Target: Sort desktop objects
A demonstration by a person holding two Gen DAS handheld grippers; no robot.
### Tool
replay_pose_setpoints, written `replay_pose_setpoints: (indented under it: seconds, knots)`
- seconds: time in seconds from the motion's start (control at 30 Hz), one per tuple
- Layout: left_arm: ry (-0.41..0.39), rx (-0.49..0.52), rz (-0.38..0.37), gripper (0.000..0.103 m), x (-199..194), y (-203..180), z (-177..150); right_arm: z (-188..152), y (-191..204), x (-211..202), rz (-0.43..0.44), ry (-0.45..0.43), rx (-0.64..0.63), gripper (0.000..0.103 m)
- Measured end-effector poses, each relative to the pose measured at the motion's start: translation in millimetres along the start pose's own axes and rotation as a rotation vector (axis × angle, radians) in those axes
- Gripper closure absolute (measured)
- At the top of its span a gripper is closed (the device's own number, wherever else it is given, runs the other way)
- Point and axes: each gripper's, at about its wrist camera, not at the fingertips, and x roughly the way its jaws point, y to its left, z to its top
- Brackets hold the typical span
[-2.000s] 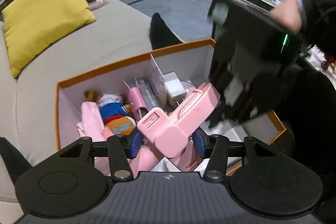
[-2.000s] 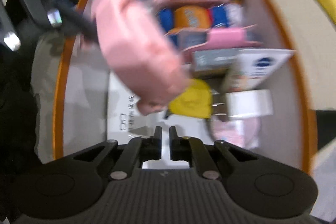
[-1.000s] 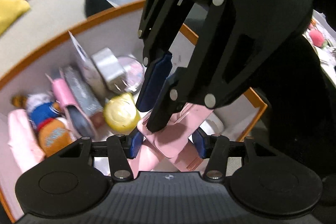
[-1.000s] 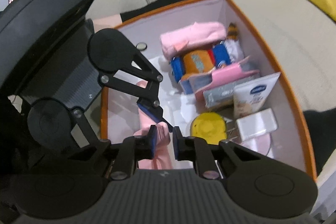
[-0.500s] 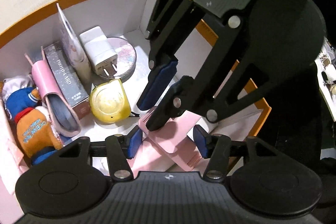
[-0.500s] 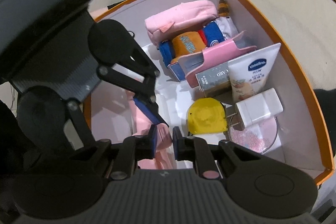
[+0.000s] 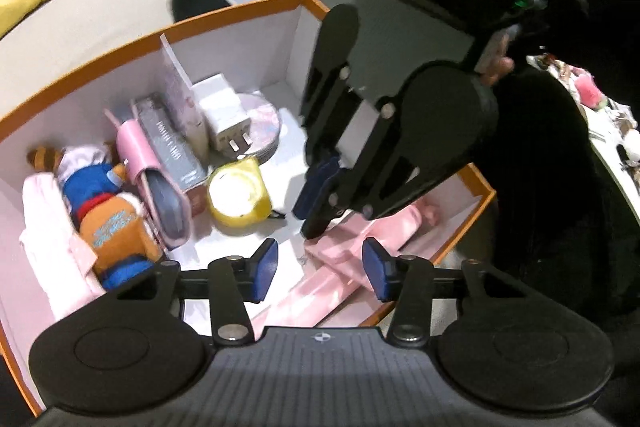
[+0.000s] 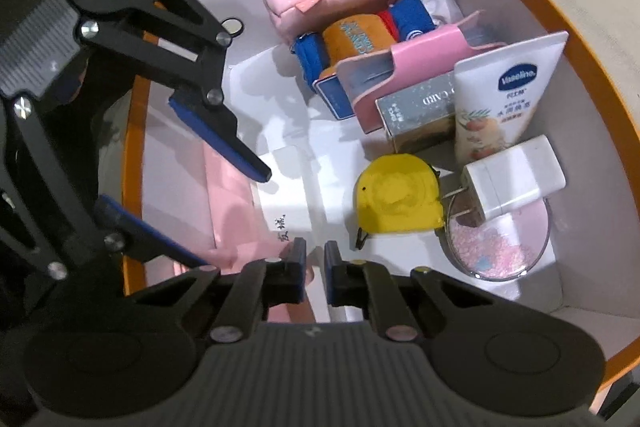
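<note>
My left gripper (image 7: 319, 269) is spread wide over the orange-rimmed box (image 7: 240, 11) and holds nothing. The pink stapler (image 7: 376, 233) lies flat on the box floor just beyond its pads, along the near wall. My right gripper (image 8: 315, 269) is nearly closed, only a thin slit between the pads, with nothing in it; it hangs just beside the stapler's end. Further right sits the yellow tape measure (image 8: 394, 198).

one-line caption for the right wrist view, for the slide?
Right tongs nearly shut over an orange-rimmed box; left tongs open over the pink stapler beside a yellow tape measure.
</note>
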Motion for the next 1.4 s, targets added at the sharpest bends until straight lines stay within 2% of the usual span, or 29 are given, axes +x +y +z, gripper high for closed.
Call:
replay_pose_setpoints:
  seconds: [0.23,0.5,0.6,0.67,0.77,0.87,0.93,1.03,1.23,1.4]
  knots:
    - [-0.043,-0.063,0.007,0.053,-3,8,-3,-4,-1,-3,-0.014,0.004,0.022,0.092]
    - [-0.045,-0.059,0.074,0.053,-5,-3,-3,-5,2,-13,-0.061,-0.015,0.025,0.086]
    - [-0.059,-0.070,0.102,0.053,-4,-7,-5,-5,7,-19,-0.091,-0.028,0.014,0.080]
    - [-0.071,-0.069,0.107,0.053,-9,-11,-7,-5,12,-24,-0.109,-0.035,0.005,0.072]
    - [-0.093,-0.077,0.109,0.053,-17,-17,-9,-6,17,-31,-0.133,-0.050,-0.001,0.069]
    - [-0.127,-0.077,0.115,0.052,-25,-25,-12,-10,24,-41,-0.173,-0.085,0.010,0.061]
    - [-0.153,-0.081,0.130,0.051,-32,-30,-15,-13,32,-48,-0.205,-0.109,0.018,0.060]
    - [-0.188,-0.096,0.152,0.051,-43,-37,-18,-17,47,-61,-0.277,-0.168,0.027,0.052]
    - [-0.301,-0.155,0.213,0.048,-68,-48,-31,-28,82,-83,-0.379,-0.296,0.076,0.049]
    - [-0.389,-0.251,0.251,0.048,-83,-52,-46,-33,109,-92,-0.436,-0.409,0.171,0.046]
